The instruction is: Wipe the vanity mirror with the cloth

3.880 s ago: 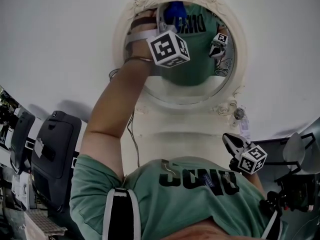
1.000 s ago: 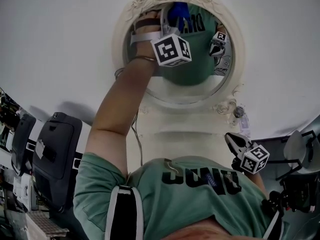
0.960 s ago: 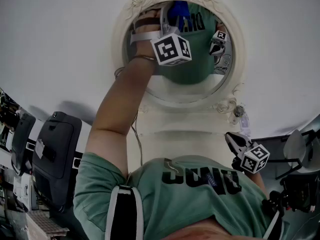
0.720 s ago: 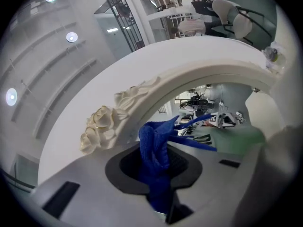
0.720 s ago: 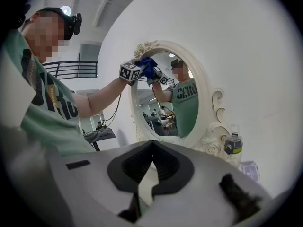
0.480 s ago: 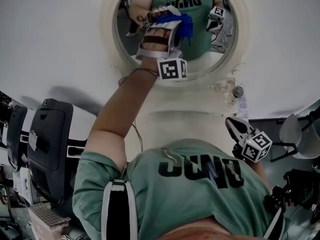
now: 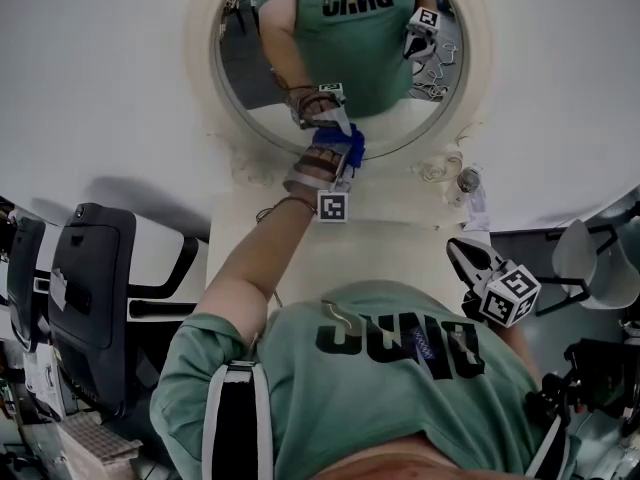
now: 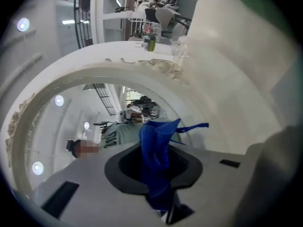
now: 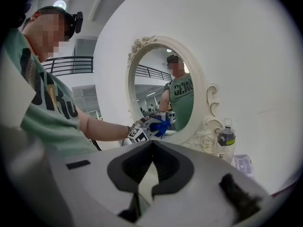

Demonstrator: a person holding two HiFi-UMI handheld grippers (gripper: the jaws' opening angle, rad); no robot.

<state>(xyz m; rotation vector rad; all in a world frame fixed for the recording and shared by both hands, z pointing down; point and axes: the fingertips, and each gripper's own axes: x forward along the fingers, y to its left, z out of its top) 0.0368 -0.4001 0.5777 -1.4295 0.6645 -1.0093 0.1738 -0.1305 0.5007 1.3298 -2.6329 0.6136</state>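
Left hand-held gripper point(image 7: 348, 151) held up, pinching cloth point(image 8: 156, 160) at mirror point(image 7: 262, 73).

The left gripper point(image 8: 157, 174) has its jaws closed on a blue cloth point(image 8: 154, 148), which stands up in a bunched fold between them, one thin strand trailing off to the right. Just beyond it lies the vanity mirror point(image 8: 78, 122), its glass ringed by a broad cream frame point(image 8: 142, 72) with carved ornament along the rim. The glass reflects a person in a green shirt point(image 8: 116, 136) (the face is blurred over) and several round lights. Past the frame, a small bottle point(image 8: 150, 41) stands on a white surface.
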